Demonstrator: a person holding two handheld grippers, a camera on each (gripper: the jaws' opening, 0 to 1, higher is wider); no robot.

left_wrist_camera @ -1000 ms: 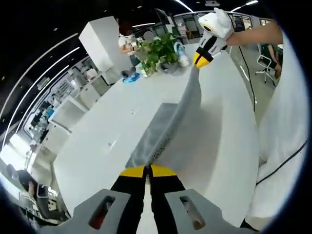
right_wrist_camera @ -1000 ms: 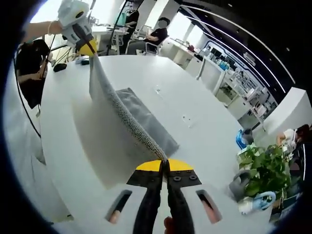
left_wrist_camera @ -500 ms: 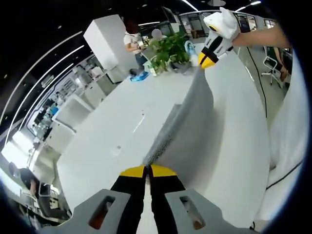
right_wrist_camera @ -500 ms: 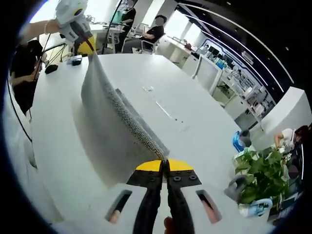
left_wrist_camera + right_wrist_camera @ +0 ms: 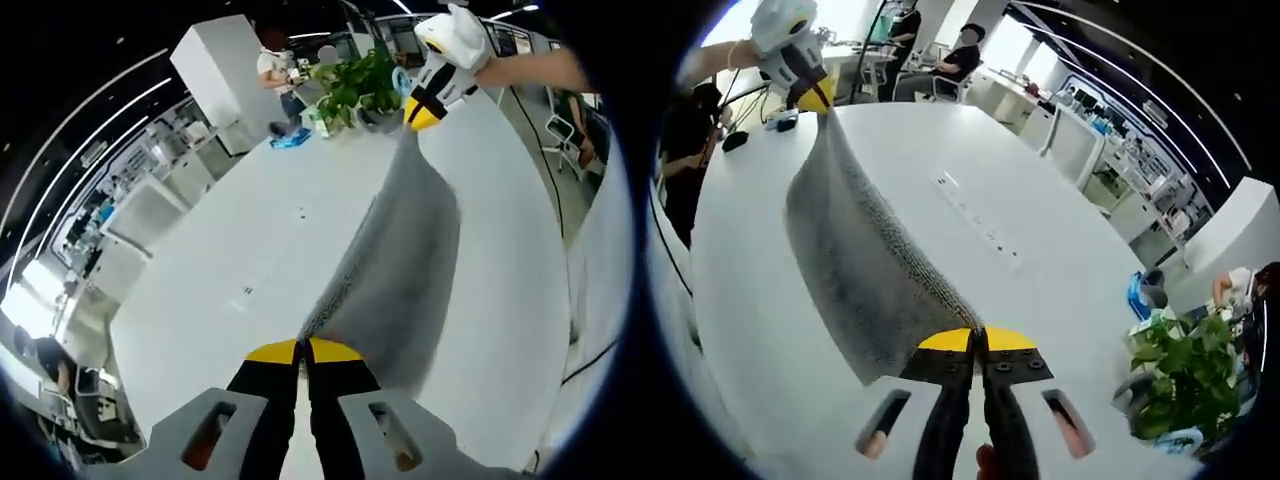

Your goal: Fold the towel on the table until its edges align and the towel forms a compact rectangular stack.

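Grey knitted towel (image 5: 400, 260) hung stretched above the white table (image 5: 240, 250), both grippers' (image 5: 303, 350) (image 5: 976, 340) fingers clamped on its corners.

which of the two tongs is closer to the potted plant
The right tongs. In the left gripper view they pinch the towel corner right beside the plant at the table's far end; the left tongs grip the opposite corner.

Grey knit towel (image 5: 400, 260) — lifted off the white counter (image 5: 240, 250), stretched taut between two pinched corners, top edge running straight, body hanging below in a curved sheet. Texture is ribbed along the upper edge (image 5: 902, 250); lower hem sags toward the counter — contact unclear.
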